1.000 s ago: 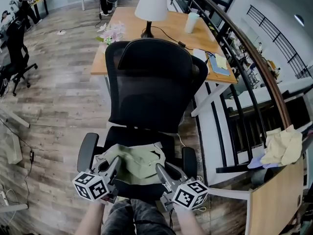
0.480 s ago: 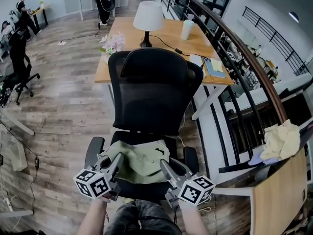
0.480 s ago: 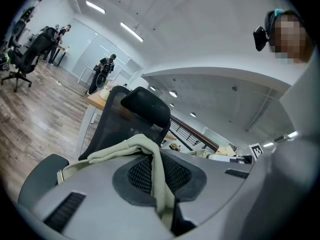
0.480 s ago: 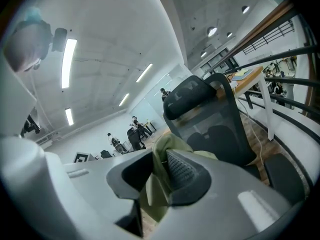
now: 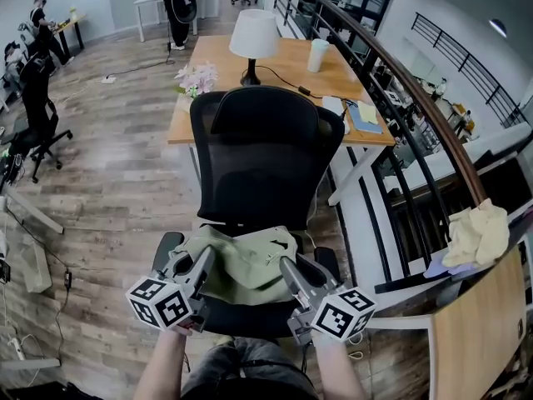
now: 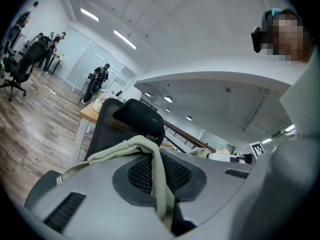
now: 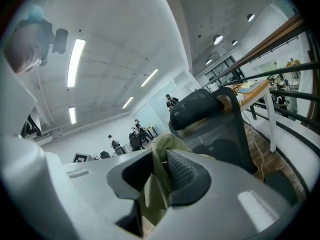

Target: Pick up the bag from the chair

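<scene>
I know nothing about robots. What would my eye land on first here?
Most striking is the olive-green bag, pinched on either side by the left gripper and the right gripper, each carrying a cube with black-and-white square markers. It sits low in front of the backrest of the black office chair. Behind the chair stands a wooden desk with a white lamp.

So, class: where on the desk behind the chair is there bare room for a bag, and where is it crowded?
Bare: desk between lamp and cup. Crowded: flowers at left edge, notebooks at near right corner.
</scene>
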Motion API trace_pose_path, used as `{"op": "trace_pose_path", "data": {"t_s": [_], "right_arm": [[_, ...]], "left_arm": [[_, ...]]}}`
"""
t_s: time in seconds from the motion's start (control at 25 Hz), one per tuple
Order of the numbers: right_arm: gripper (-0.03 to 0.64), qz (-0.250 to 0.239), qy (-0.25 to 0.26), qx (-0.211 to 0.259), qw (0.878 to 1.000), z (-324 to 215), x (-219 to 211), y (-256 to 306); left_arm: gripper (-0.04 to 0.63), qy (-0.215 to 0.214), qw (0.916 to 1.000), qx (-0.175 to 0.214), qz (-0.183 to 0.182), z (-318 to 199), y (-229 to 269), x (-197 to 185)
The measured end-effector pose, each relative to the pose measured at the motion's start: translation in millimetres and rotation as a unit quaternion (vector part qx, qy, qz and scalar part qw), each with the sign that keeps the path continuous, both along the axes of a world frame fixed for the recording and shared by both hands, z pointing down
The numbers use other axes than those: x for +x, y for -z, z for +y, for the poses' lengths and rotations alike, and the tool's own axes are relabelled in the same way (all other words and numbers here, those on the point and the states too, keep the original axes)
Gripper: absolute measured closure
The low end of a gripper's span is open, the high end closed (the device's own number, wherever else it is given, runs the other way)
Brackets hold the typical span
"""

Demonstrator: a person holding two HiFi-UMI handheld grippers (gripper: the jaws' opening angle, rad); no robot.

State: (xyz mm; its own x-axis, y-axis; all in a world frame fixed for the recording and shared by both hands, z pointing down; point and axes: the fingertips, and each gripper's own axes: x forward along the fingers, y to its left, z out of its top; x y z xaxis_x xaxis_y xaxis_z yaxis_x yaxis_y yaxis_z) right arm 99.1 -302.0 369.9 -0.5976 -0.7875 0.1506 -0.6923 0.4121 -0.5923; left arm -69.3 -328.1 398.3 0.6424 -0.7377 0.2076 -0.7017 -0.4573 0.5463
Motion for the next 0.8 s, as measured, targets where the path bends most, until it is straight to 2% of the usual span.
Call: {"op": "trace_pose_path", "data": {"t_s": [0.24,0.8], "right_arm": [[0.523,-0.01,-0.009,0.027,1.0,-5.6,0.9,28.6],[0.526,-0.025,-0.028,0.069,0.997,-23.3,6.5,82.3]], "left_arm": [[0.58,0.005,0.9995,0.029,0.006,-4.6,28.6,-0.2],[0.58,0.014,0.9963,0.085,-0.004,-19.0,86.3,-4.2]]}}
